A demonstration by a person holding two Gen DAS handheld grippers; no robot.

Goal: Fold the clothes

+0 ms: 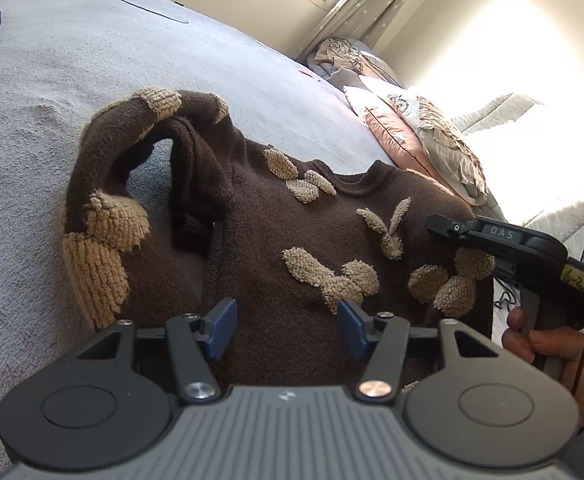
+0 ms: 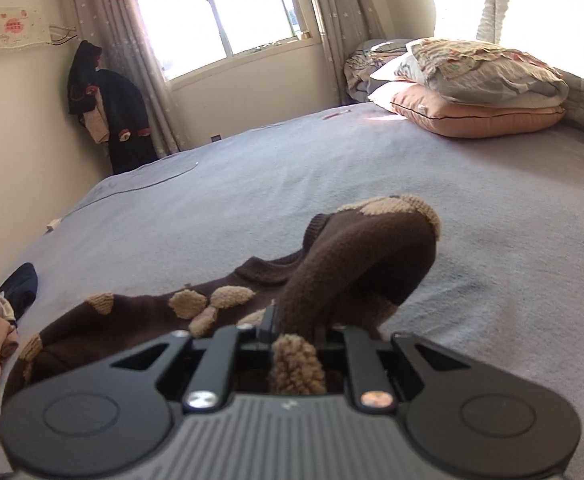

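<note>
Now the right gripper (image 2: 292, 336), clamped on the brown knitted sweater (image 1: 292, 240), should draw its sleeve flat leftward; left gripper (image 1: 287, 330) gapes empty.

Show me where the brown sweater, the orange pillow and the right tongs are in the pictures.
Sweater (image 1: 292, 232): left wrist view, on its chest, below the collar.
Pillow (image 2: 480, 118): right wrist view, on its front side, under the stack.
Right tongs (image 2: 298, 330): right wrist view, between the tips, closed on the sweater's sleeve.

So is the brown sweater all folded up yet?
Not yet. The sweater lies mostly spread on the bed, one sleeve looped up, the other pinched in the right claw.
</note>
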